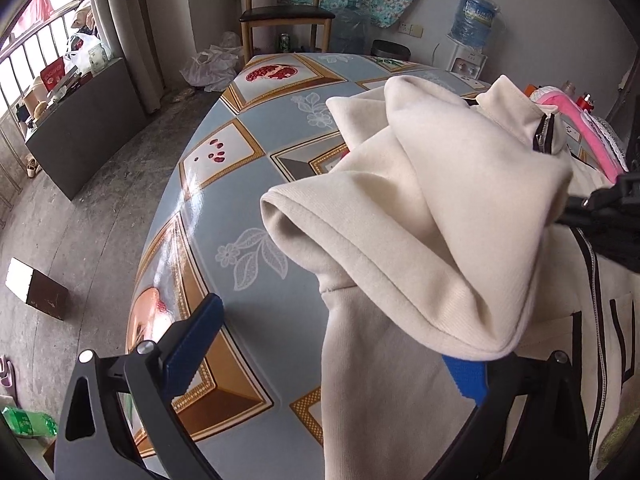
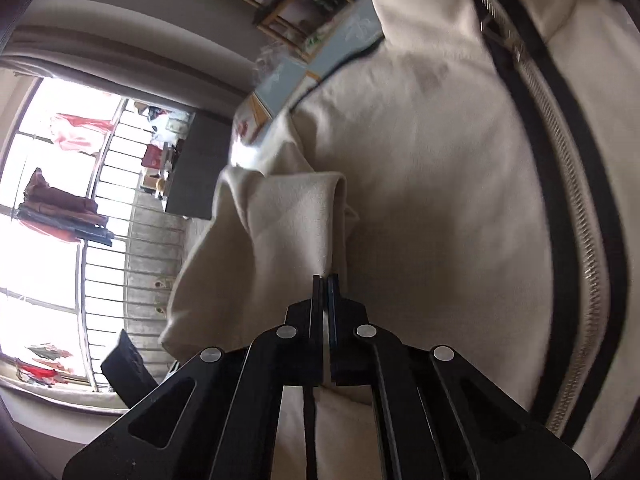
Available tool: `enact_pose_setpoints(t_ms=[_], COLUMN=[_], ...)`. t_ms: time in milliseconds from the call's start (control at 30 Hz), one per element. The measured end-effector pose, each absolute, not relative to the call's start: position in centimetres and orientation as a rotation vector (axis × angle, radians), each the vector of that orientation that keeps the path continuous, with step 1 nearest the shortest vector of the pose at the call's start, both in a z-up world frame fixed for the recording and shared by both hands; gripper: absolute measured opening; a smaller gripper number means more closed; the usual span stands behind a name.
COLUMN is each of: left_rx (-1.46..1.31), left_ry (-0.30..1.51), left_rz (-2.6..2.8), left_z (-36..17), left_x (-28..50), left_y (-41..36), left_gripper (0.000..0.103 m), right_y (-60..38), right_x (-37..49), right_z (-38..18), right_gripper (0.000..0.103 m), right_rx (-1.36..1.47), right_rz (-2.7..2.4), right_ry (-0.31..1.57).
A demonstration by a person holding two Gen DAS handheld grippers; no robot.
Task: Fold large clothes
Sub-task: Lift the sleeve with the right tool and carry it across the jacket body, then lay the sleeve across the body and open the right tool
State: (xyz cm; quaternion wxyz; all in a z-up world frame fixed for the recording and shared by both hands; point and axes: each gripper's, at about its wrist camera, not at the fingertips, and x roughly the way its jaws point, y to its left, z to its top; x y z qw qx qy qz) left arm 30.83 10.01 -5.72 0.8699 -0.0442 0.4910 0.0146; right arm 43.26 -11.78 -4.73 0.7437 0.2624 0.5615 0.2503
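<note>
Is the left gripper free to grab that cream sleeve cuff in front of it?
Probably yes. The left gripper has its jaws wide open, and the sleeve cuff lies just ahead with nothing between them.

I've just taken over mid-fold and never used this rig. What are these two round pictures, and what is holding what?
There is no robot arm: a person carries a two-finger tool in each hand, with a fisheye camera looking along its fingers. The left view shows the left hand-held gripper open, its blue-padded fingers apart above a cream fleece zip-up jacket lying on the patterned blue tablecloth. The right view shows the right hand-held gripper shut on a fold of that jacket, beside its black-and-silver zipper.
</note>
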Motion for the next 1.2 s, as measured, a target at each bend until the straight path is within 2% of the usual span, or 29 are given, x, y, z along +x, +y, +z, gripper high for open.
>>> enact_pose_setpoints(t_ms=[200,300,433,567,600,633,667,700,767,800,967,1033,1067,1133,1200], left_rx=[-0.078,-0.066,-0.043,-0.034,-0.029,-0.022,-0.016,-0.013,-0.010,-0.008,-0.018,-0.009,-0.008,-0.011,-0.013], left_ry=[1.033,1.029,1.028,1.036,1.036,1.037,1.038,1.041,1.050,1.054,1.064,1.061,1.060,1.058,1.058], left_rz=[0.003,0.005,0.014,0.025,0.028,0.034,0.040,0.047,0.063,0.072,0.086,0.089,0.091,0.091,0.091], left_z=[-5.3,-5.1,-5.2,-5.3,-5.3,-5.4,-5.4,-5.5,-5.7,-5.8,-6.0,-6.0,-6.0,-6.0,-6.0], left_x=[29.7,29.4,29.3,29.3,29.3,29.3,29.2,29.2,29.3,29.4,29.5,29.6,29.7,29.6,29.6], left_y=[9.7,9.4,9.2,9.1,9.2,9.2,9.3,9.4,9.6,9.7,10.0,9.9,9.8,9.8,9.8], left_gripper=[0.099,0.099,0.099,0.099,0.099,0.099,0.099,0.099,0.099,0.099,0.099,0.099,0.099,0.099,0.099], right_y=[-18.2,-22.7,-29.0,-32.0,-32.6,-33.9,-34.6,-35.1,-35.9,-36.0,-34.9,-33.3,-32.3,-30.6,-29.9], right_x=[41.6,40.7,39.7,38.9,38.7,38.1,37.9,37.9,38.1,38.4,41.4,42.3,42.7,42.9,42.5], right_z=[4.7,6.9,5.1,-0.7,-2.1,-3.1,-3.7,-4.1,-4.7,-5.0,-6.0,-5.9,-5.9,-5.0,-2.3], right_gripper=[0.002,0.002,0.002,0.003,0.008,0.008,0.016,0.031,0.049,0.050,0.050,0.029,0.008,0.004,0.004], right_rx=[0.493,0.460,0.479,0.490,0.512,0.536,0.562,0.584,0.602,0.594,0.547,0.482,0.431,0.311,0.252], right_rz=[0.466,0.366,0.223,0.150,0.150,0.142,0.131,0.124,0.124,0.119,0.120,0.146,0.153,0.134,0.126], right_ry=[0.958,0.885,0.906,1.055,1.093,1.114,1.120,1.120,1.118,1.126,1.195,1.210,1.230,1.213,1.113])
